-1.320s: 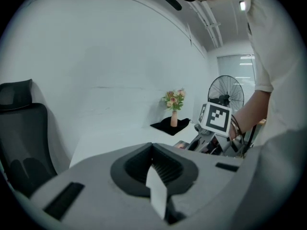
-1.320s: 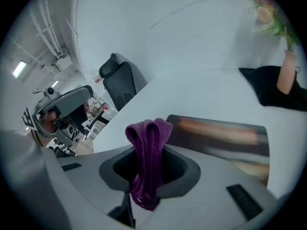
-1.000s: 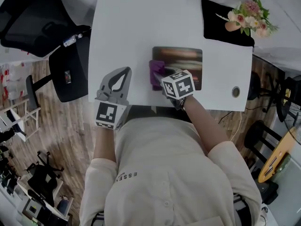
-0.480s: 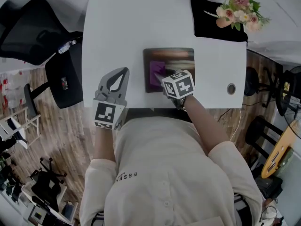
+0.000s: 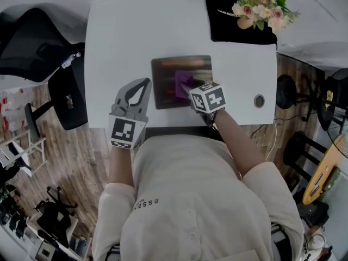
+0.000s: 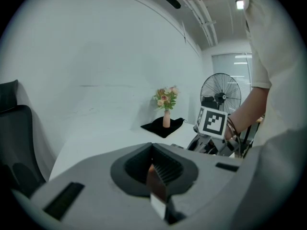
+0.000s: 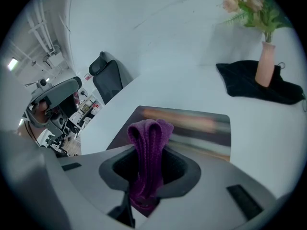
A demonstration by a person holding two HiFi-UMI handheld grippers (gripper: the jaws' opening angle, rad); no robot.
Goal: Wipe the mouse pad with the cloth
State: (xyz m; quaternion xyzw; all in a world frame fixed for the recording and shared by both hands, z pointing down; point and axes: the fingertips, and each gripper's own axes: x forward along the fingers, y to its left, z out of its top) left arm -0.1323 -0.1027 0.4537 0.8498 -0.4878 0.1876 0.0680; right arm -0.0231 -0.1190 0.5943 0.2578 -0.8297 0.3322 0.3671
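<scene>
Head view: purple cloth [image 5: 182, 80] on mouse pad [image 5: 165, 94], white surface [image 5: 125, 31], held by right tongs [image 5: 189, 90]; left tongs [image 5: 142, 86] beside pad. Left gripper view: jaws pressed together, nothing between. Right gripper view: jaws clamped on cloth, over pad.

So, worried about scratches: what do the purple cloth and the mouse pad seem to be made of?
The purple cloth is likely soft knitted or terry fabric, matte; a ribbed texture shows along its folds. The mouse pad probably has a printed fabric or plastic top, smooth and slightly glossy: light streaks run across its flat, thin surface.
</scene>
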